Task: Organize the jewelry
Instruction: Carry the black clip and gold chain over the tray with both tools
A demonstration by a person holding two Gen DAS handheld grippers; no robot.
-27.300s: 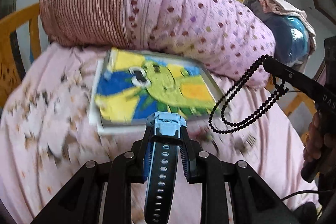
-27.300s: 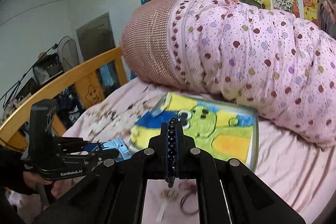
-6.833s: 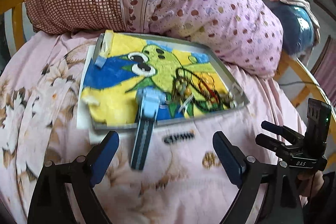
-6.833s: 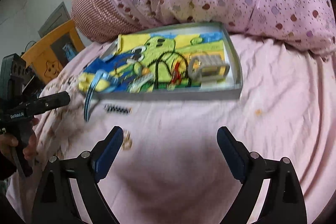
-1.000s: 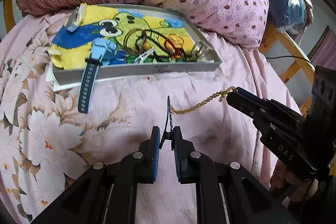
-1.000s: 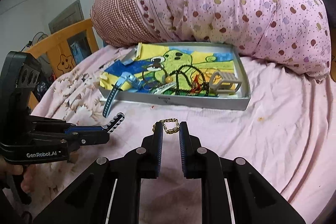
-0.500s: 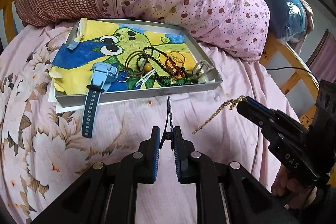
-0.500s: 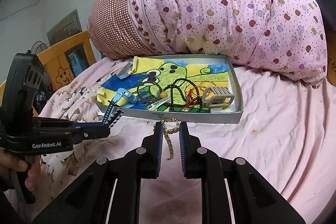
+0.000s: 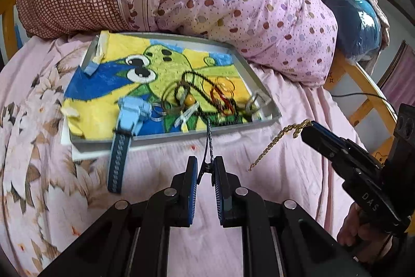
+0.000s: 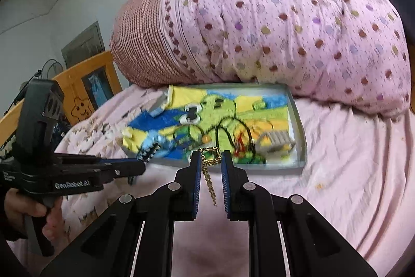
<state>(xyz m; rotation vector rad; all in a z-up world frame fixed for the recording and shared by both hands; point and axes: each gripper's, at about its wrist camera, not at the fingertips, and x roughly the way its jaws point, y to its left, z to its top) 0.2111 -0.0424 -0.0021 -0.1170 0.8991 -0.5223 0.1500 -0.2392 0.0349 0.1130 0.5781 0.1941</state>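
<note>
Your right gripper (image 10: pixel 210 160) pinches a limp, light gold chain (image 10: pixel 208 173) near one end, while your left gripper (image 9: pixel 205 168) clamps a stiff dark hair clip (image 9: pixel 209 144) at its base.

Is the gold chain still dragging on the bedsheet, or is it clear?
Apart. The left wrist view shows the gold chain dangling from the right gripper, its free end hanging above the bedsheet.
</note>
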